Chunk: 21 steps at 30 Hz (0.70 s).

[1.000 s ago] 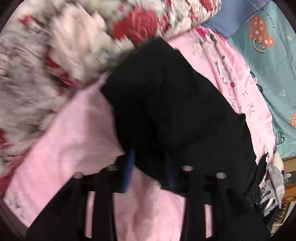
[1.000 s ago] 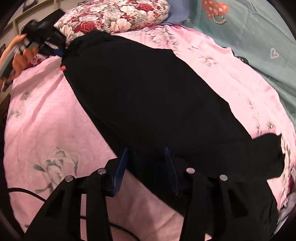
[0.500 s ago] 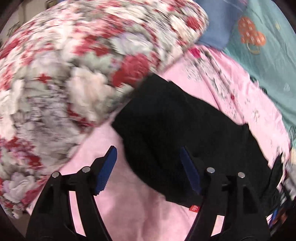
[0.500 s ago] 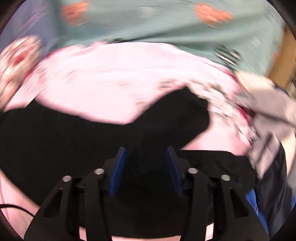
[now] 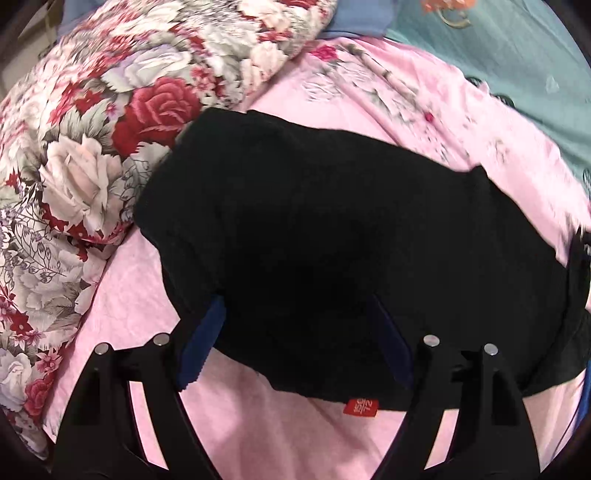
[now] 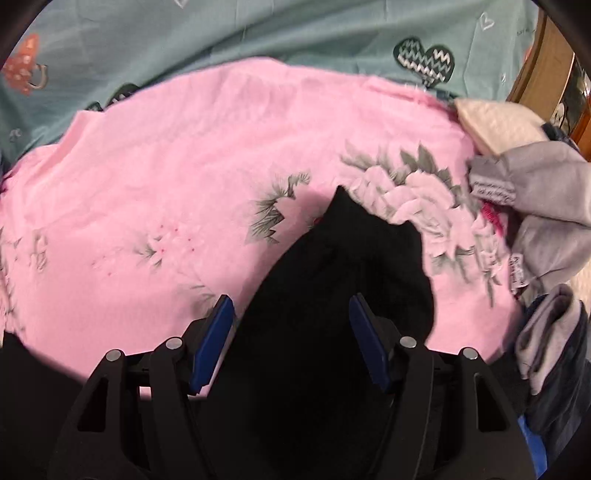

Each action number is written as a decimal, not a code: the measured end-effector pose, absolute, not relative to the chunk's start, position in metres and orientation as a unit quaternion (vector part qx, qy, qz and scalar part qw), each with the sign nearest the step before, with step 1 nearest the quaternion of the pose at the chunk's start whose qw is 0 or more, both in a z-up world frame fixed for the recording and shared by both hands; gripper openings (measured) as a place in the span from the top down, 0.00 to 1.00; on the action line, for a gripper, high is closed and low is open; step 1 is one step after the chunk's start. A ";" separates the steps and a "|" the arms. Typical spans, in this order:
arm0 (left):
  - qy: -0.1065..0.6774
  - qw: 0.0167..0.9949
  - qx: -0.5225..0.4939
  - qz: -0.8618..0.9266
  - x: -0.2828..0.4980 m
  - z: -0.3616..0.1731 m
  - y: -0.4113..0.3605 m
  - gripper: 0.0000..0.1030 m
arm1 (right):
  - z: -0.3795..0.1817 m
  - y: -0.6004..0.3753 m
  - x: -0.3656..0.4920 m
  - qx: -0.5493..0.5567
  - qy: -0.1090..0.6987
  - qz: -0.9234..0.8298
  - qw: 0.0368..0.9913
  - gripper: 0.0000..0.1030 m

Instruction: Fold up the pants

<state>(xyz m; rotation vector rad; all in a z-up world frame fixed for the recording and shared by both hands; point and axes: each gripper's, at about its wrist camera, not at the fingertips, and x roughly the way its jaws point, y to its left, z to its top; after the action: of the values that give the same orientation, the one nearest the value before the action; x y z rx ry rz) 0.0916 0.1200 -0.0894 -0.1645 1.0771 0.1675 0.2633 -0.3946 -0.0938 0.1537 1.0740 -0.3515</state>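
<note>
1. Left tongs (image 5: 295, 332): jaws spread wide, blue pads on either side of the black pants (image 5: 332, 240). The fabric edge lies between and just ahead of the pads; no pinch visible.
2. Pants spread flat on the pink bed sheet (image 5: 258, 435), extending ahead and to the right of the left tongs. A red label (image 5: 361, 407) sits at the near hem, between the tong arms.
3. Ahead-left of the left tongs: floral pillow (image 5: 92, 155), its edge touching the far-left corner of the pants. Nearest obstruction on that side.
4. Far ahead-right: teal patterned cover (image 5: 517, 66) beyond the pink sheet; a blue cloth (image 5: 362, 18) next to the pillow top.
5. Right tongs (image 6: 291, 332): jaws wide apart, a narrow end of the pants (image 6: 332, 295) running between the pads and pointing away. Not gripped, as far as visible.
6. Pink sheet (image 6: 166, 184) with grey flower print fills the area ahead of the right tongs; teal cover (image 6: 258, 29) beyond it.
7. Right of the right tongs: heap of grey garments (image 6: 546, 221), near the pants tip but apart from it; a cream item (image 6: 495, 125) behind; a grey-and-navy folded piece (image 6: 554, 339) close by the right arm. View slightly blurred.
</note>
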 end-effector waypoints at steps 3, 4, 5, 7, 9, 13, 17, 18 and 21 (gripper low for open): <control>0.505 0.859 -0.049 0.069 0.089 -0.090 0.108 0.22 | -0.103 -0.389 0.277 0.062 0.516 -0.172 0.837 0.37; 0.504 0.860 -0.048 0.064 0.090 -0.090 0.107 0.22 | -0.107 -0.390 0.279 0.068 0.518 -0.172 0.835 0.50; 0.508 0.858 -0.049 0.058 0.092 -0.093 0.106 0.22 | -0.109 -0.394 0.277 0.096 0.512 -0.157 0.839 0.69; 0.515 0.854 -0.049 0.058 0.096 -0.097 0.105 0.20 | -0.107 -0.403 0.274 0.108 0.505 -0.167 0.840 0.97; 0.521 0.850 -0.047 0.059 0.099 -0.101 0.106 0.20 | -0.103 -0.417 0.265 0.142 0.493 -0.153 0.844 0.97; 0.520 0.851 -0.045 0.055 0.098 -0.100 0.109 0.20 | -0.059 -0.450 0.209 0.195 0.413 -0.136 0.879 0.97; 0.518 0.852 -0.048 0.057 0.097 -0.100 0.109 0.20 | -0.016 -0.492 0.108 0.247 0.329 -0.115 0.904 0.97; 0.518 0.852 -0.052 0.058 0.097 -0.100 0.110 0.20 | -0.017 -0.501 0.085 0.255 0.325 -0.116 0.903 0.97; 0.518 0.851 -0.059 0.066 0.095 -0.099 0.110 0.20 | -0.049 -0.528 0.031 0.296 0.346 -0.127 0.881 0.97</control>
<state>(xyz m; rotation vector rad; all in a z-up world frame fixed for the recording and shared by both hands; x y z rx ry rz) 0.0952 0.1097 -0.0988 -0.1249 1.0901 0.1380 0.0311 -0.5283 -0.0489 0.6156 0.7206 -0.2650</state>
